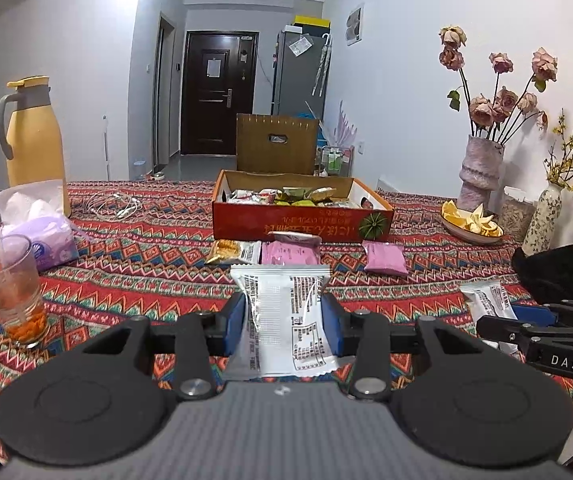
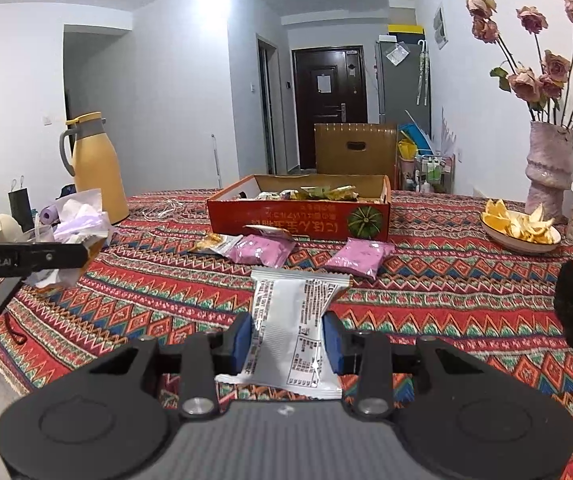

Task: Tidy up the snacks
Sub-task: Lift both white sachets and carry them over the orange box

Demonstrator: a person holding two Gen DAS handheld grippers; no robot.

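Observation:
My left gripper [image 1: 284, 322] is shut on a white snack packet [image 1: 286, 320], held upright above the patterned tablecloth. My right gripper [image 2: 288, 342] is shut on a second white snack packet [image 2: 294, 332]; the left wrist view shows that packet [image 1: 488, 300] at the right edge. Farther ahead stands an open red cardboard box [image 1: 302, 220] [image 2: 298, 218] holding several wrapped snacks. In front of it lie two pink packets [image 1: 290, 252] [image 1: 386, 258] [image 2: 260, 250] [image 2: 356, 256], a yellow-and-white packet [image 1: 232, 250] [image 2: 214, 242], and a small packet leaning on the box front [image 1: 294, 237].
At the left stand a glass with orange bits [image 1: 14, 292], a tissue pack [image 1: 38, 228] and a yellow jug [image 1: 32, 140]. At the right are a plate of orange peel [image 1: 472, 220] [image 2: 520, 226], vases of flowers [image 1: 480, 172] and a black furry object [image 1: 562, 272].

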